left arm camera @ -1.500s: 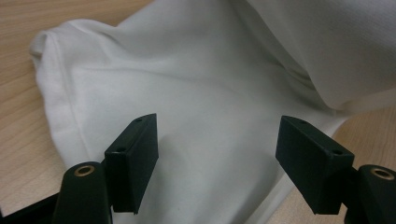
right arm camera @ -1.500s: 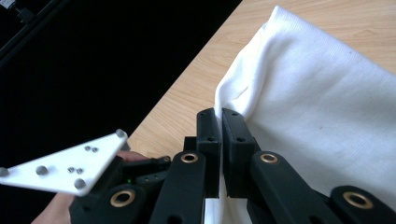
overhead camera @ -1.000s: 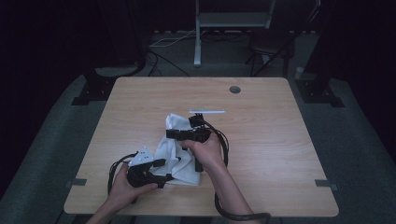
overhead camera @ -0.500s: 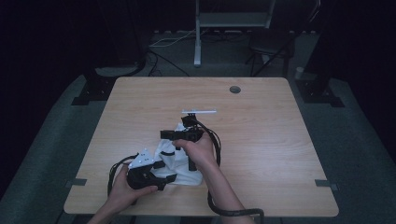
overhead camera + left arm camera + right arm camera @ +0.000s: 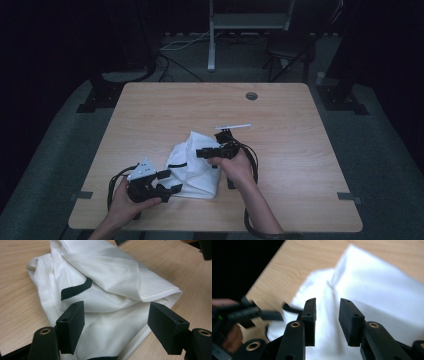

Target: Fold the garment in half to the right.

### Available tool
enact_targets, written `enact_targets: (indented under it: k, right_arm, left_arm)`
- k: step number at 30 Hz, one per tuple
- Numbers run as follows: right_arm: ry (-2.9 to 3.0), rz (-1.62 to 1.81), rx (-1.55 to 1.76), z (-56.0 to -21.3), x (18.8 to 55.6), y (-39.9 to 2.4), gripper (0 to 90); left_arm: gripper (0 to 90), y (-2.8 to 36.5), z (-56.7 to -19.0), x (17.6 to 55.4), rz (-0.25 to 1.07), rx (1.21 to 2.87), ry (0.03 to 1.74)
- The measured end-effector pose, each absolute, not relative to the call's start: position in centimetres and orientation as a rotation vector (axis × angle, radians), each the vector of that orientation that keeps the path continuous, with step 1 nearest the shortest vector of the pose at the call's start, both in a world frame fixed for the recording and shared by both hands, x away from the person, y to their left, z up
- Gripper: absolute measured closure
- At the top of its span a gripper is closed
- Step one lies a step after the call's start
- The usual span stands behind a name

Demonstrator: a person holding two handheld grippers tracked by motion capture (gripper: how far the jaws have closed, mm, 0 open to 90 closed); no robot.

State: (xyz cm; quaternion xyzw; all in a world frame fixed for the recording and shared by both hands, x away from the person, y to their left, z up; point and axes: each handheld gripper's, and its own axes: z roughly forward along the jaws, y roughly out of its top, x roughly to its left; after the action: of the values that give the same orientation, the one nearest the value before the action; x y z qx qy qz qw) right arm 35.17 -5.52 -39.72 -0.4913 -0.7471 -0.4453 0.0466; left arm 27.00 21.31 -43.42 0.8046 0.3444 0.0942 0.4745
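The right claw [image 5: 327, 322] stood with a narrow gap between its jaws, which had just been opening; nothing was pinched between them, and they hovered over the white garment [image 5: 374, 302]. Its own view showed a raised fold of the cloth running up just beyond the jaw tips, a detail the high view could not resolve. In the high view the right claw [image 5: 212, 151] hung over the upper right part of the garment [image 5: 192, 167], with the person's right hand [image 5: 235, 167] behind it.

The left claw [image 5: 117, 327] was released, its jaws wide apart with the near edge of the garment [image 5: 112, 290] lying between and beyond them, the pads not pressing on it. That view alone showed a curved black mark [image 5: 75, 290] on the cloth and the layered folds ending in a rounded corner at the right. In the high view the left claw [image 5: 167, 182] sat at the garment's lower left edge, held by the left hand [image 5: 127, 202].

The garment lay bunched on the wooden table [image 5: 165, 110], towards its near side and a little left of centre. The high view also showed a thin white stick-like item [image 5: 233, 126] on the table just beyond the right claw, too small to identify, and a round grommet [image 5: 251, 95] near the far edge.
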Motion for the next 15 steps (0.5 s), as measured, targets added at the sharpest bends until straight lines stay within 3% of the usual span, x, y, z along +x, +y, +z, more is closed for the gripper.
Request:
enact_targets:
  k: [10,15]
  right_arm:
    - [-2.294,-1.29,-1.529,-41.7,34.8,-6.9,65.8]
    - [-2.304,-1.278,-1.498,-42.2,34.6,-6.6,75.6]
  left_arm:
    - [30.0,21.0,-43.2,26.9,0.233,1.968,0.83]
    - [30.0,20.9,-43.2,26.9,0.235,1.968,0.829]
